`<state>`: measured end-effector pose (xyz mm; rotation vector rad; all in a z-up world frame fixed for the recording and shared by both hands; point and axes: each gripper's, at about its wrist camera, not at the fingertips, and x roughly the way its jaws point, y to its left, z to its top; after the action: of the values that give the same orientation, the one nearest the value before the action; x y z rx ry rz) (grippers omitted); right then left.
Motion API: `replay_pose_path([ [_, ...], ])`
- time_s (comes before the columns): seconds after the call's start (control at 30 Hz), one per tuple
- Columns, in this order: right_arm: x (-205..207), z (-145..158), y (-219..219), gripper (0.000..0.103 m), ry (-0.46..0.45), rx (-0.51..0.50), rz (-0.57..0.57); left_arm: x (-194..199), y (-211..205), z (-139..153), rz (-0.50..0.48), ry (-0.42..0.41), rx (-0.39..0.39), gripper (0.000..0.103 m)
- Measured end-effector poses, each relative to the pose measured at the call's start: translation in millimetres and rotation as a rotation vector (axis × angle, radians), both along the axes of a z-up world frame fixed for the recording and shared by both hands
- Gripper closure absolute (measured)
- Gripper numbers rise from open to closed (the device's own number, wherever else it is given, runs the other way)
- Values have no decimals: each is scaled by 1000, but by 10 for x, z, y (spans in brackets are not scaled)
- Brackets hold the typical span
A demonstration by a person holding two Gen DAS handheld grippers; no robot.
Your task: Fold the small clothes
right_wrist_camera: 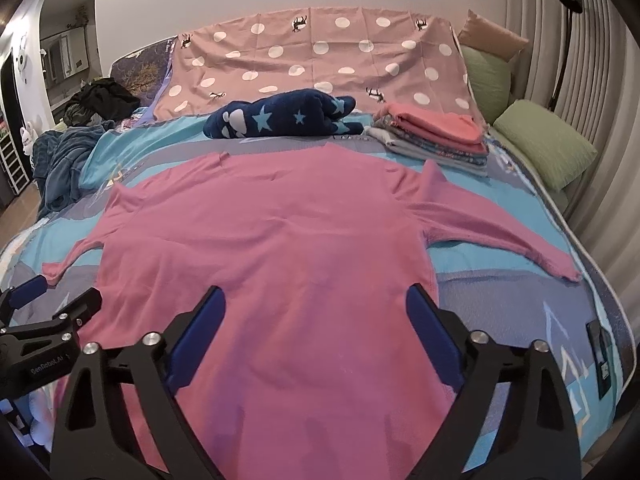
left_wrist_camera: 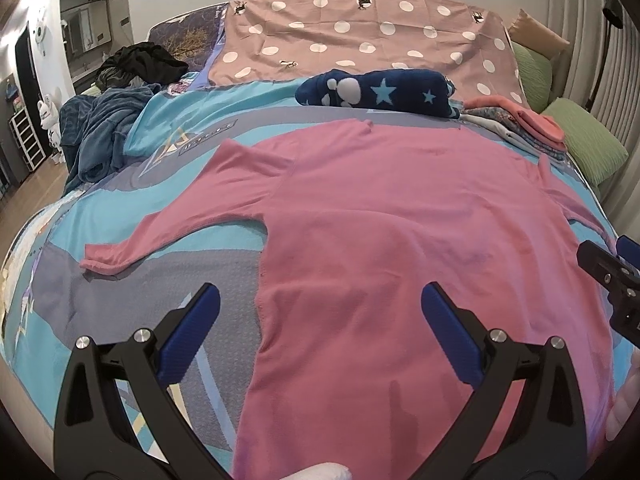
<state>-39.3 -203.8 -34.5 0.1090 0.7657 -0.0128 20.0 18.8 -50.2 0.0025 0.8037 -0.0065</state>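
A pink long-sleeved top [left_wrist_camera: 380,216] lies spread flat on the bed, neck away from me, both sleeves out to the sides; it also shows in the right wrist view [right_wrist_camera: 272,236]. My left gripper [left_wrist_camera: 320,308] is open and empty, hovering over the top's lower left edge. My right gripper [right_wrist_camera: 316,308] is open and empty, hovering over the top's lower right part. Each gripper shows at the edge of the other's view: the right one [left_wrist_camera: 612,276] and the left one [right_wrist_camera: 56,300].
The bed [right_wrist_camera: 520,304] has a blue and grey cover. A stack of folded clothes [right_wrist_camera: 432,136] lies at the far right. A navy star-patterned bundle [right_wrist_camera: 280,118] lies beyond the top. Dark clothes [left_wrist_camera: 120,92] are heaped far left. Green pillows [right_wrist_camera: 544,148] line the right edge.
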Motion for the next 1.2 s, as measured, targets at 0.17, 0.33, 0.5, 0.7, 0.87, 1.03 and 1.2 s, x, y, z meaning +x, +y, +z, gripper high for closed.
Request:
replay_pose_path([
  [0.17, -7, 9, -6, 27, -31, 25, 9, 31, 95, -31, 24, 13, -47, 2],
  [0.33, 8, 7, 5, 31, -34, 61, 20, 25, 74, -35, 6, 5, -24, 2],
  [0.5, -3, 18, 75, 32, -43, 56, 44, 24, 113, -31, 10, -1, -41, 9],
  [0.7, 22, 48, 125, 32, -56, 29, 67, 44, 305, -44, -2, -7, -144, 11],
  [0.87, 70, 2, 122, 32, -31, 39, 76, 146, 962, -85, 137, -68, -316, 15],
  [1.03, 104, -36, 143, 32, -16, 27, 86, 289, 1644, -265, 329, -28, -303, 27],
  [1.2, 158, -107, 101, 32, 11, 23, 67, 406, 2579, -645, 543, 65, -468, 53],
])
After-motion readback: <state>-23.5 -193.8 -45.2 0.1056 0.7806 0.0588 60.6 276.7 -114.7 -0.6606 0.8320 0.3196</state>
